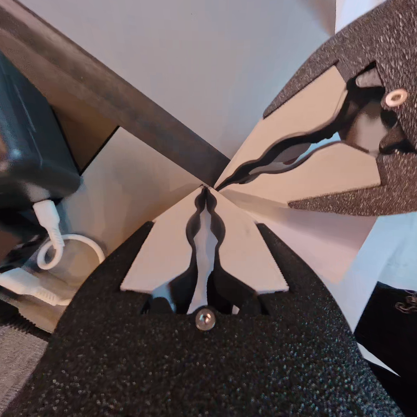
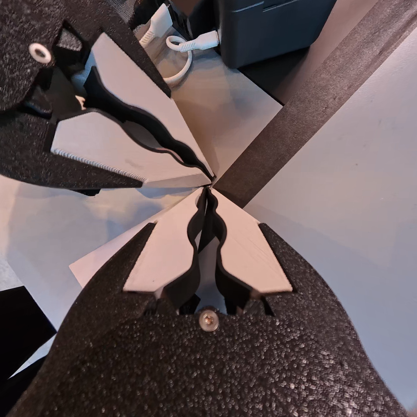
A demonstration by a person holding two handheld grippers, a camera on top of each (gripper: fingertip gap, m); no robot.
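My left gripper [image 1: 205,189] is shut and holds nothing, its white fingers with black wavy pads closed tip to tip. My right gripper [image 2: 208,189] is shut and empty too. The two grippers meet tip to tip just above a white table top [image 1: 126,180], next to a dark grey strip [image 1: 126,106] that runs across it. The right gripper shows at the upper right of the left wrist view [image 1: 217,186]. The left gripper shows at the upper left of the right wrist view [image 2: 211,178].
A dark box-shaped device [image 1: 27,140] stands at the left with a white cable [image 1: 50,228] plugged into it and looped on the table; both show at the top of the right wrist view [image 2: 270,29]. A black object [image 1: 392,334] lies at the lower right. The grippers are tip to tip, or close to it.
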